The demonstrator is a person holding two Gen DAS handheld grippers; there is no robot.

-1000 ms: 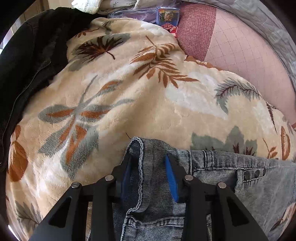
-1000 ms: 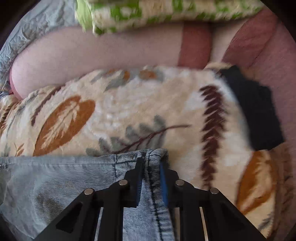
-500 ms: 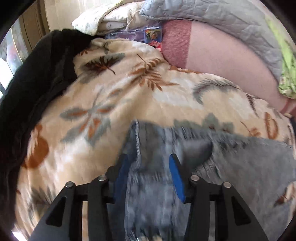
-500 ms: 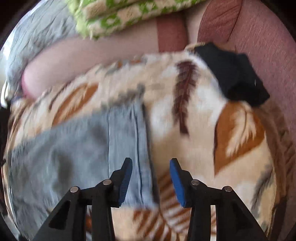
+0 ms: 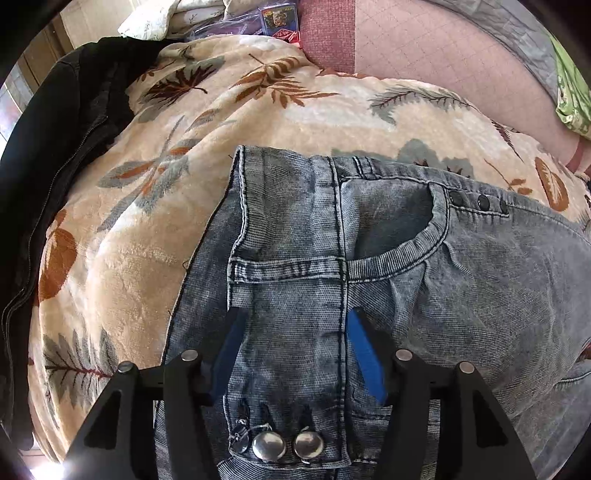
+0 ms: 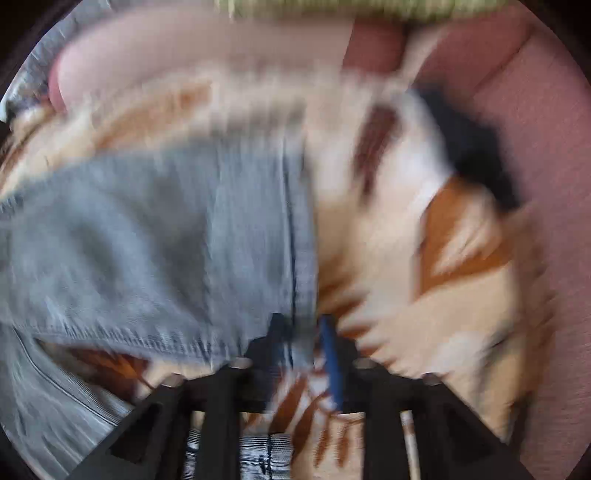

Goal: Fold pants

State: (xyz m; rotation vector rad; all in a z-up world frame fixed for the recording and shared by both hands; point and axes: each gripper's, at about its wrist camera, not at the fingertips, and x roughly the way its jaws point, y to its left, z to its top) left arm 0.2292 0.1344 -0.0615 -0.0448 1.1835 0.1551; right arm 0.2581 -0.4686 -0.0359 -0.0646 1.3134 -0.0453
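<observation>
Grey-blue jeans [image 5: 406,277] lie flat on a leaf-patterned blanket [image 5: 147,258], waistband, front pocket and two metal buttons showing. My left gripper [image 5: 297,350] points down over the waistband, its jaws opening. Denim lies between the blue pads [image 5: 365,354], which do not press it. The right wrist view is blurred. There my right gripper [image 6: 304,339] stands at the right side edge of the jeans [image 6: 147,240], its jaws closing with the seamed edge between them. A slim gap shows beside the blue pad [image 6: 332,354].
A black zip jacket [image 5: 55,147] lies along the blanket's left side. Pink upholstery [image 5: 443,48] and a green-patterned cloth [image 5: 572,92] sit beyond it, with small boxes [image 5: 279,18] at the back. A black item [image 6: 476,147] rests on the blanket [image 6: 461,314] at the right.
Both grippers have let go of the jeans' corners. The left jaws widened and pulled back over the waistband toward the buttons. The right jaws opened, shifted along the side edge, then narrowed again.
</observation>
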